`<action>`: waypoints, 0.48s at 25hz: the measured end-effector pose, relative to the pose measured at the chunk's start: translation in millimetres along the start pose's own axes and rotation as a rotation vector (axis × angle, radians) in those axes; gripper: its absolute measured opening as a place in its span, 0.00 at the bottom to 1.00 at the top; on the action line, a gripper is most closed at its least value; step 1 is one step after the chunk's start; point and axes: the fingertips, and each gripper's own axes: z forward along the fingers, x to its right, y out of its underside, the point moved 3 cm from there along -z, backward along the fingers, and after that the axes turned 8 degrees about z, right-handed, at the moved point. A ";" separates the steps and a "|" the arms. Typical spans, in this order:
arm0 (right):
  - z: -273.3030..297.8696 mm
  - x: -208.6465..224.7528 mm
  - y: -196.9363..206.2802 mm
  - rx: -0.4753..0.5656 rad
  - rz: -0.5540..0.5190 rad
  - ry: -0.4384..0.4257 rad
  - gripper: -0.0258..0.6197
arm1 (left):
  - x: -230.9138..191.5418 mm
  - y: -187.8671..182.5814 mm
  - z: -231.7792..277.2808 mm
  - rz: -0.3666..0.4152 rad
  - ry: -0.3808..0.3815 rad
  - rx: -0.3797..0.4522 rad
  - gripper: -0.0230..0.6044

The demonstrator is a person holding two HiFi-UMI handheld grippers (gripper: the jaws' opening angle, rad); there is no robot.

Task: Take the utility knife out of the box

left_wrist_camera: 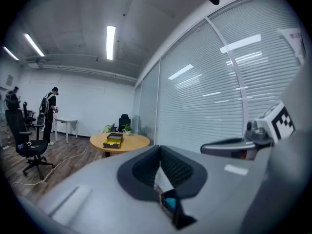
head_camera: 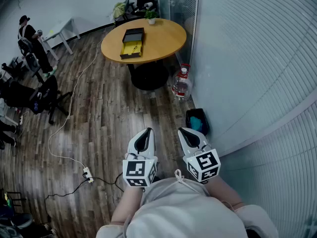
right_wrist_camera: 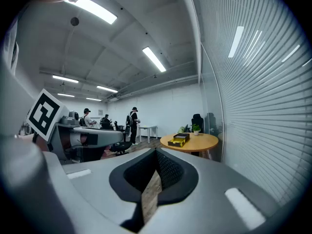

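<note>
Office with a wood floor. The open box [head_camera: 132, 42] sits on a round table [head_camera: 163, 38], well away from me. My left gripper [head_camera: 146, 132] and right gripper [head_camera: 183, 131] are closed and empty. Nothing is done yet, and the knife is too small to make out.

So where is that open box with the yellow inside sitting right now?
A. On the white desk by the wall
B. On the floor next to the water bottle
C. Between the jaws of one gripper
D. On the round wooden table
D: the open box lies on the round wooden table, near its edge, with a small potted plant on the table's far side.
</note>
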 end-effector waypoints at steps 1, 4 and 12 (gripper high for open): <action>0.4 1.6 2.3 -0.001 -0.001 0.000 0.04 | 1.1 -0.2 0.2 -0.003 0.001 0.007 0.05; 3.4 6.9 6.8 -0.007 -0.002 -0.002 0.04 | 2.6 -0.3 3.6 -0.014 0.005 0.019 0.05; 13.8 19.7 12.3 -0.019 0.037 -0.018 0.04 | -1.3 8.0 20.3 -0.025 -0.008 -0.017 0.05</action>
